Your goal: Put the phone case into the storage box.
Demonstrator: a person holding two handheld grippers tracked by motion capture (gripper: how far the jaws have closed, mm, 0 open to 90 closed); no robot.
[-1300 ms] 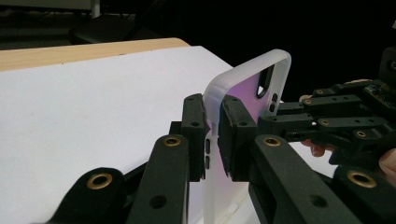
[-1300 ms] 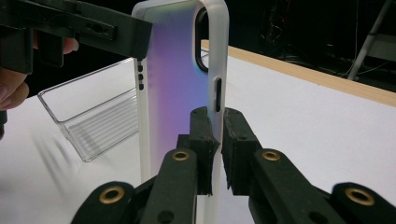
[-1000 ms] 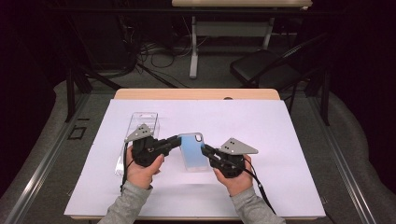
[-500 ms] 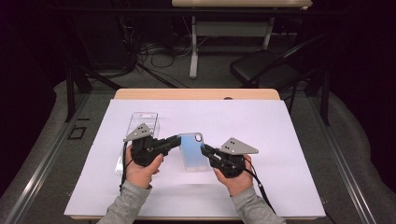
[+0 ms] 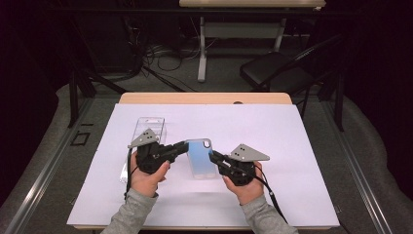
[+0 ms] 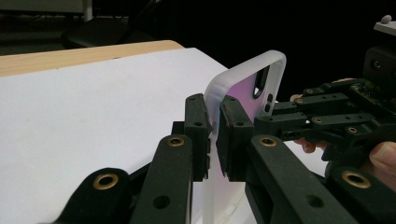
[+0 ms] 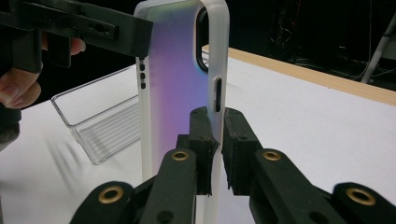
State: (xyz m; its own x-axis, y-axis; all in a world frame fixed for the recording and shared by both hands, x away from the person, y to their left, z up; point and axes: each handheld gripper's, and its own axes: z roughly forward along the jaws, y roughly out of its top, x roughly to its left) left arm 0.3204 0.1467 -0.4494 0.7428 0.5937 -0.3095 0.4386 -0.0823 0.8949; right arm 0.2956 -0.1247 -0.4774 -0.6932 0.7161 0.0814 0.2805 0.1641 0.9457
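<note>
High view: your left tongs point(image 5: 184, 146) and right tongs point(image 5: 213, 156) each clamp one long edge of the phone case point(image 5: 199, 158), held just above the table point(image 5: 292, 146). The case's long axis runs from 12 to 6 o'clock, with the camera cut-out at 12. A clear plastic box point(image 5: 146, 127) lies at 10 o'clock from the case.

Left gripper view: your left tongs point(image 6: 214, 135) are closed on the case's rim point(image 6: 243, 70), with the case rising toward 1 o'clock.

Right gripper view: your right tongs point(image 7: 215, 140) pinch the opposite rim point(image 7: 217, 60). Both hands are equally near.
</note>
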